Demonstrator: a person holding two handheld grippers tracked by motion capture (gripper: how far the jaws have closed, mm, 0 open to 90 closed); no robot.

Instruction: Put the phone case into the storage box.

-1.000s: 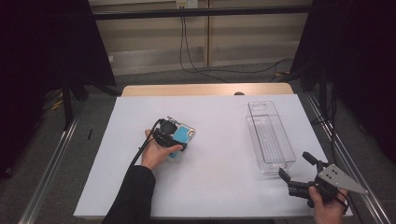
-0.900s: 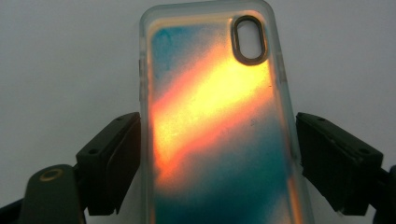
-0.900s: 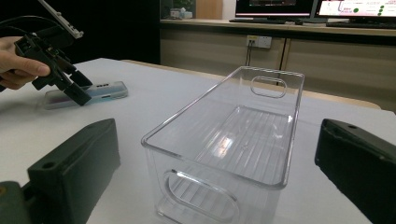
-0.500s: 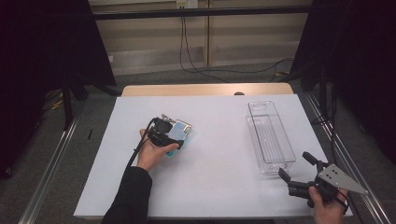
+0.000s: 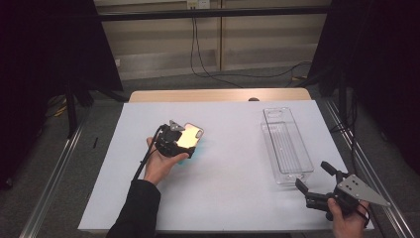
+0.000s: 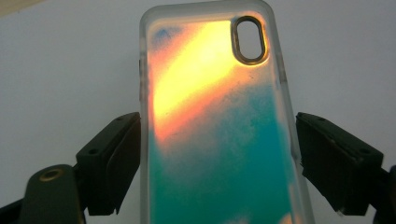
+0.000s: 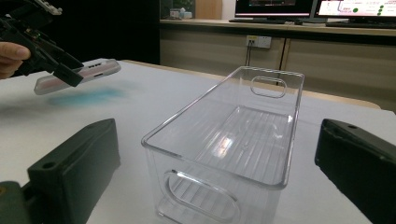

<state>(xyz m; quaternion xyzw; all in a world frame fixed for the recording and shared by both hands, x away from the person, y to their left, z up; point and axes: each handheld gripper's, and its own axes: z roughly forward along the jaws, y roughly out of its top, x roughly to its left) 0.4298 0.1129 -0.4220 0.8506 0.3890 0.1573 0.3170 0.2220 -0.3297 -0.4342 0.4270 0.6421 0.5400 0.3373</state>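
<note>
From the high view, the left gripper [image 5: 184, 140] is up off the desk [image 5: 233, 198], well to the left of the clear plastic bin [image 5: 287, 146], with a phone case [image 5: 190, 137] clamped between its jaws and catching an orange glare. The right gripper [image 5: 317, 186] sits low at the near end of that bin, just short of its end wall, jaws spread wide with nothing between them. Over to the left gripper view: the phone case [image 6: 219, 135] stands lengthwise between the two black pads, which press on its long edges; it glows orange toward the camera cutout and teal lower down, clear rim all round, white desk [image 6: 60, 70] behind it. Now the right gripper view: the clear plastic bin [image 7: 224, 144] lies straight ahead, handle slot in the near wall, ribbed floor, and the gripper's own jaws stand apart on either side of it without touching. Far left of the bin, the left gripper [image 7: 60, 70] holds the phone case [image 7: 88, 72] tilted above the desk [image 7: 140, 102], a teal tint cast on the surface beneath.
</note>
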